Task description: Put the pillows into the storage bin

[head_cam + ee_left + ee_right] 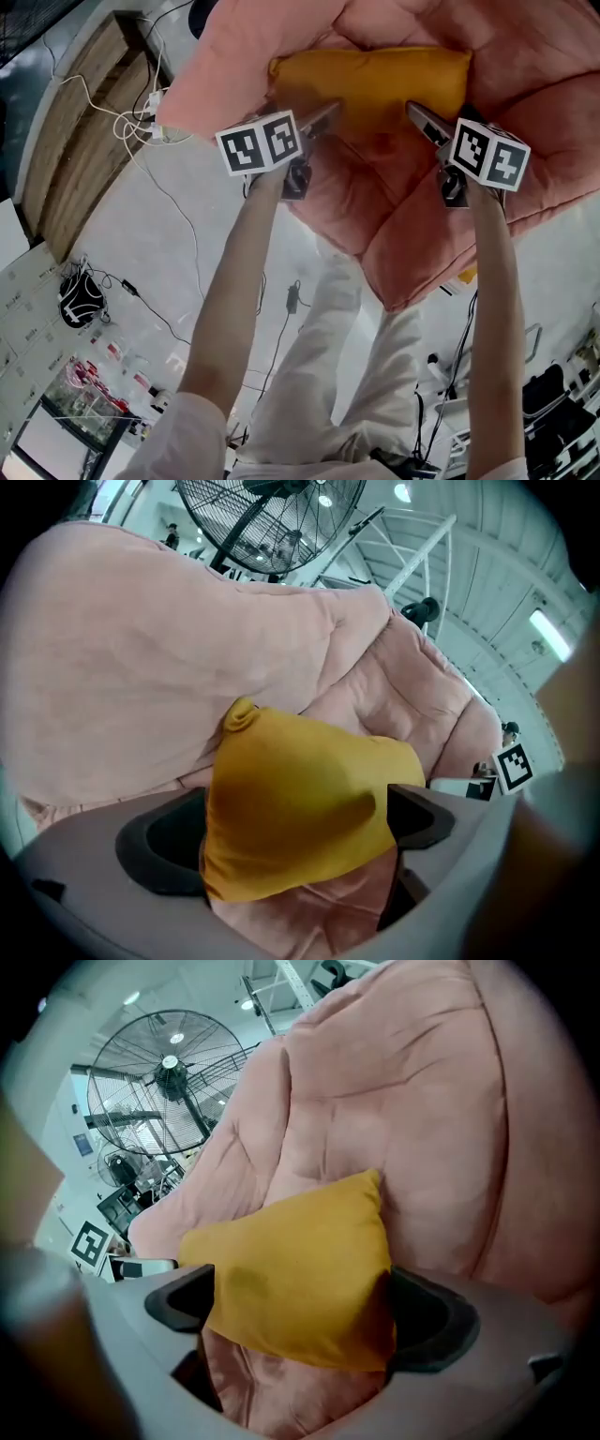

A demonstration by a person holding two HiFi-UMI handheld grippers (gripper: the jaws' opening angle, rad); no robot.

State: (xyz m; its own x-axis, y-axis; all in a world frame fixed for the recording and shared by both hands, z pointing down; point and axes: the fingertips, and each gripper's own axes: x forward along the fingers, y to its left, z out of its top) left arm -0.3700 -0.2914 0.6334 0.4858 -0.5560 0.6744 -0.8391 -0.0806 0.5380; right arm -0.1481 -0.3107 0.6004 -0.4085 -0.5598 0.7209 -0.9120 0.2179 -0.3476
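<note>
Fingers (155,844) of the left gripper (323,117) stand spread wide. They straddle the left end of the yellow fabric square pillow (370,80) without squeezing it. The right gripper (422,120) mirrors this at the pillow's right end: its dark fingers (436,1321) are also fully apart, with the pillow's edge lying between them and barely brushing one pad. So neither gripper holds anything yet.

The pillow lies in the hollow of the big pink quilted plush lounge cushion (525,75), towards its far side. Both grippers reach in from the near side. No view shows the storage bin, so the task looks to be at the pick-up of this pillow.

The main risk is the pink plush. In the left gripper view a fold of it bulges up between the fingers just under the pillow, and closing here could pinch the cushion along with it. The pillow would then drag or tear loose on the lift. Each gripper also covers only an end of the soft pillow, so a shallow bite could slip off as the middle sags.
</note>
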